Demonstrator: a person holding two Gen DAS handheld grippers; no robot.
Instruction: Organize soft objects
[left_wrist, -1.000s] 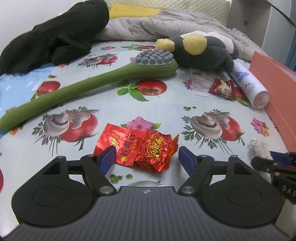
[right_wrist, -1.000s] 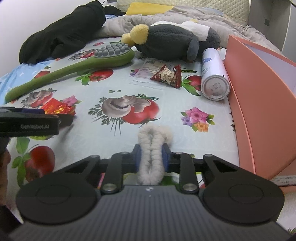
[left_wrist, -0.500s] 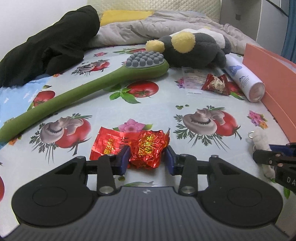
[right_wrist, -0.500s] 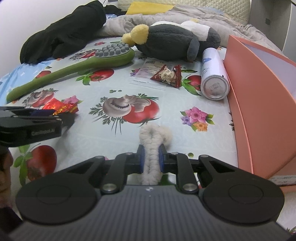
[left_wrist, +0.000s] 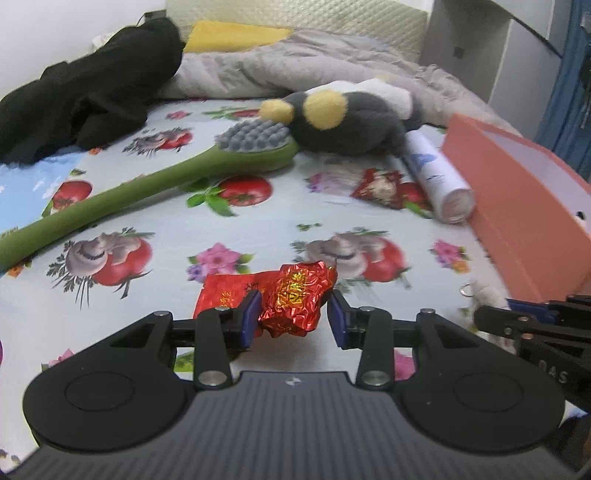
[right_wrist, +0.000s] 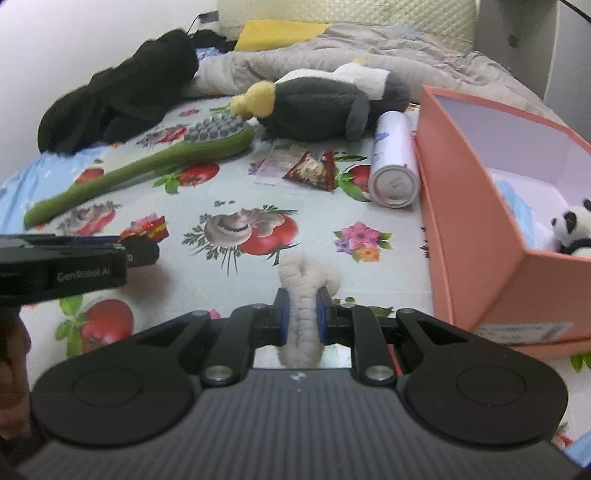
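Pink box, right: a panda toy already inside. Large grey plush, far, not yet stored. Right gripper clamps a white fluffy toy beside the box. Left gripper, near, brackets a crumpled red foil packet, apparently squeezing it, low over the sheet.

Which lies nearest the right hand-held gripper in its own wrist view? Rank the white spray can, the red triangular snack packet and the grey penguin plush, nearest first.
Measured from the right hand-held gripper:
1. White spray can: ahead to the right, lying beside the pink box.
2. Red triangular snack packet: ahead, just left of the can; its near tip is close to the can's end, so the order is narrow.
3. Grey penguin plush: farthest back, behind both.
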